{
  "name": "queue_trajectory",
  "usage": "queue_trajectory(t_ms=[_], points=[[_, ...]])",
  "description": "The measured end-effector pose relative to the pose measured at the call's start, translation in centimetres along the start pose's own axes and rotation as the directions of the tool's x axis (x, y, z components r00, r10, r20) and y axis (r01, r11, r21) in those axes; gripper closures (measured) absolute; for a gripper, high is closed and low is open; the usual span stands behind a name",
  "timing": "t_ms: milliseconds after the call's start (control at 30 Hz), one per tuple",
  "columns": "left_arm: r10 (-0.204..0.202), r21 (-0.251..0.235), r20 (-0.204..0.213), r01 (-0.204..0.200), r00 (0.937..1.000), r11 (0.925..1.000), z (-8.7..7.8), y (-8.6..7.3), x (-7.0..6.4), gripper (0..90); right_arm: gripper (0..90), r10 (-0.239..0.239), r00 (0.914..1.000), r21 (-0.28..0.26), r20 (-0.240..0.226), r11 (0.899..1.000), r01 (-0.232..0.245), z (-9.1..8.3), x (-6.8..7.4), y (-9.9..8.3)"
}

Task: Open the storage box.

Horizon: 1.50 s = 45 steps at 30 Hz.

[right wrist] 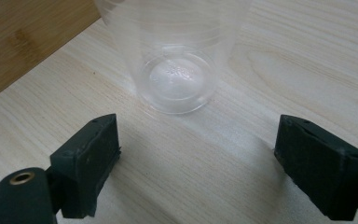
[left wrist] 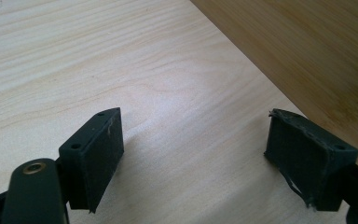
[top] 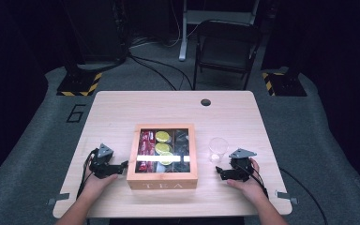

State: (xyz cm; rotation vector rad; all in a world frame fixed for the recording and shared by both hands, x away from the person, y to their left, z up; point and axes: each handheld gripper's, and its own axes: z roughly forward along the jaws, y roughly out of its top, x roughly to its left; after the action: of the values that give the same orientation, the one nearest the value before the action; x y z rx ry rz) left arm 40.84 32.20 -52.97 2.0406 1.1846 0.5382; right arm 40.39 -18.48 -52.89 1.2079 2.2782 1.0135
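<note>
A wooden tea box (top: pixel 162 180) with a glass lid sits mid-table; red, yellow and dark packets show through the glass. A clear plastic cup (top: pixel 218 150) stands upright to its right, empty. My left gripper (top: pixel 120 167) rests on the table beside the box's left wall (left wrist: pixel 317 56), open, nothing between its pads (left wrist: pixel 103 154). My right gripper (top: pixel 221 172) lies just in front of the cup (right wrist: pixel 177 60), open, its pads (right wrist: pixel 91 161) apart from the cup.
The light wood table (top: pixel 122 112) has a cable hole (top: pixel 206 102) near its far edge. A black folding chair (top: pixel 225 47) stands behind the table. Metal brackets (top: pixel 285 196) sit at the near corners.
</note>
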Motion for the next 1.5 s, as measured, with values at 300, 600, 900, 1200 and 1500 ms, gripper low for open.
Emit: queue_trajectory(t_ms=[300, 600, 900, 1200, 1500], points=[[0.002, 0.003, 0.004, -0.002, 1.0, 1.0, 0.0, 0.0, 0.0, 18.6, 13.8, -0.005, 1.0, 0.001, 0.0, 1.0, 0.005, 0.0, 0.0, 0.0], [0.006, 0.005, 0.013, -0.006, 0.9999, 1.0, 0.0, 0.0, 0.1, 17.4, 13.8, 0.002, 1.0, 0.009, 0.002, 1.0, -0.002, 0.0, 0.1, 0.0], [0.006, 0.01, 0.014, -0.006, 0.9999, 0.9999, 0.0, 0.1, 0.1, 17.5, 20.4, -0.004, 1.0, 0.008, 0.002, 1.0, 0.004, -0.2, 0.0, 0.1], [-0.018, 0.021, 0.024, 0.017, 0.9995, 0.9996, -0.4, 0.1, 0.2, 21.3, 35.0, 0.015, 0.9999, 0.036, 0.002, 0.999, -0.015, -0.7, -0.3, 0.4], [-0.019, 0.045, 0.023, 0.018, 0.9996, 0.9988, -1.3, 0.8, 0.2, 30.5, 38.3, -0.013, 0.9996, 0.04, 0.024, 0.999, 0.012, -1.7, 0.2, 1.2]])
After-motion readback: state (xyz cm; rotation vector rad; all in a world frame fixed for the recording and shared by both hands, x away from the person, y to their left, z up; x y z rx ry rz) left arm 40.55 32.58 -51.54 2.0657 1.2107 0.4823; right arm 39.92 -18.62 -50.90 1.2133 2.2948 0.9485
